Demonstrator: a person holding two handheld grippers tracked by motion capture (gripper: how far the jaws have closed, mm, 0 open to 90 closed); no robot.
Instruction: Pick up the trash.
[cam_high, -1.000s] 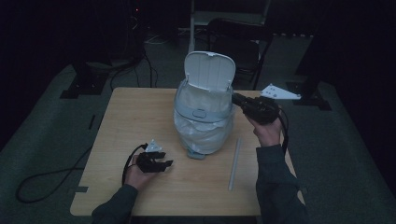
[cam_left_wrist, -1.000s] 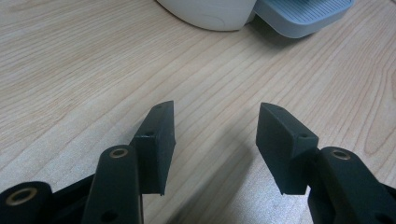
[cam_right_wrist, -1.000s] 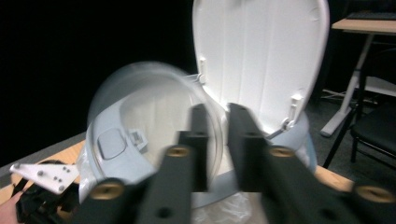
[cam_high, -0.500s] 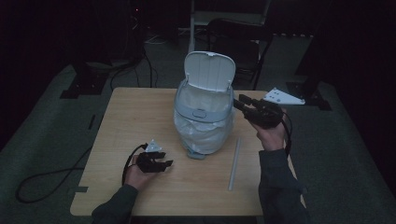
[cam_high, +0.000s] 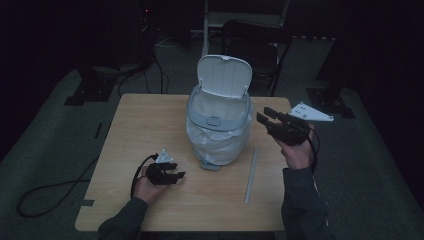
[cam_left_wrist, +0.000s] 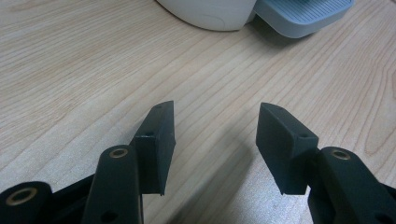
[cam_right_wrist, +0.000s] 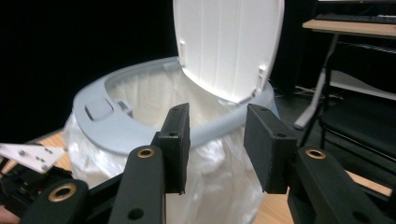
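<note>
We are fitting the bag into the bin, by our reading, and the rim work on the right side looks to be the step in hand. The surface (cam_high: 150, 125) carries a white pedal bin (cam_high: 218, 120) at its middle, lid (cam_high: 224, 75) tipped up and back, a white liner bag (cam_high: 215, 142) draped out under the grey rim ring (cam_right_wrist: 140, 135). A pale strip (cam_high: 251, 175) lies flat just right of the bin's foot. Our right gripper (cam_high: 265, 116) hangs level beside the ring, jaws just opening, now partly spread with nothing between them, close to the ring but apart from it. Next we judge it needs a new bite on the bag or ring, taken squarely. Our left gripper (cam_high: 177, 175) rests low on the surface near the foot pedal (cam_left_wrist: 303, 16), jaws wide apart, empty.
</note>
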